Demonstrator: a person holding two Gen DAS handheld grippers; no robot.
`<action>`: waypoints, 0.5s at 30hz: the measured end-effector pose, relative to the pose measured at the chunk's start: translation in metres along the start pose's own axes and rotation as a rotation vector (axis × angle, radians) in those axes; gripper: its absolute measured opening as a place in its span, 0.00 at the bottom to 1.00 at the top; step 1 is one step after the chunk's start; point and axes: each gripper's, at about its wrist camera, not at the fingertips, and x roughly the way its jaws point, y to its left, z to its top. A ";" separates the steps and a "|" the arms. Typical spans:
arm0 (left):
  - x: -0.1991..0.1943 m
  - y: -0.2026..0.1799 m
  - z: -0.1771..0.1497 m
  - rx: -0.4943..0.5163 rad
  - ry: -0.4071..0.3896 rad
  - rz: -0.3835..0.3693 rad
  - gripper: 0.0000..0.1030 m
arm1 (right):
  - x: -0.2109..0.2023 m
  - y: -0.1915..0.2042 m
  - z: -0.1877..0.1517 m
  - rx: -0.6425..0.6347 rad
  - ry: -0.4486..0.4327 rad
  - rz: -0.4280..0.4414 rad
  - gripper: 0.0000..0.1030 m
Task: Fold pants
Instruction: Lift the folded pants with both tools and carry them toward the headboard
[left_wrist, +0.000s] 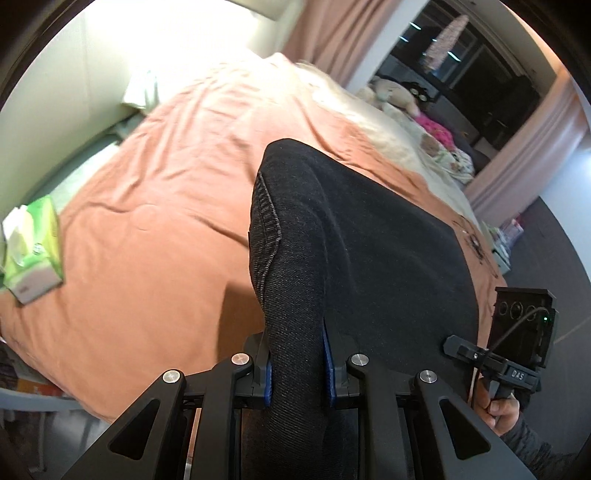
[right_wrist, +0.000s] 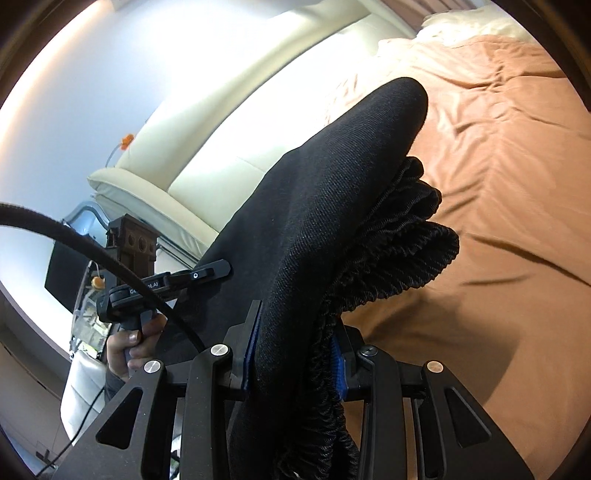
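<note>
The black pants (left_wrist: 351, 236) hang lifted above an orange bedspread (left_wrist: 155, 192). My left gripper (left_wrist: 297, 373) is shut on a thick fold of the pants near a stitched seam. My right gripper (right_wrist: 295, 365) is shut on the pants (right_wrist: 332, 206) at the ribbed elastic waistband (right_wrist: 399, 243), which bunches to the right of the jaws. The right gripper and the hand holding it also show in the left wrist view (left_wrist: 517, 354). The left gripper shows in the right wrist view (right_wrist: 147, 280).
A green tissue box (left_wrist: 33, 251) lies on the bed's left edge. Stuffed toys and a pink item (left_wrist: 413, 107) lie at the far end of the bed. A cream padded headboard (right_wrist: 240, 140) runs behind the bed (right_wrist: 498, 184). A black cable (right_wrist: 92, 251) crosses the right wrist view.
</note>
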 end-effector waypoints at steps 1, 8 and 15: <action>0.000 0.009 0.003 -0.009 0.001 0.009 0.21 | 0.012 0.002 0.003 -0.003 0.006 0.004 0.29; 0.005 0.057 0.024 -0.055 0.014 0.083 0.21 | 0.092 0.001 0.017 0.009 0.029 0.031 0.29; 0.015 0.091 0.047 -0.055 0.028 0.119 0.21 | 0.157 0.008 0.035 0.007 0.038 0.027 0.29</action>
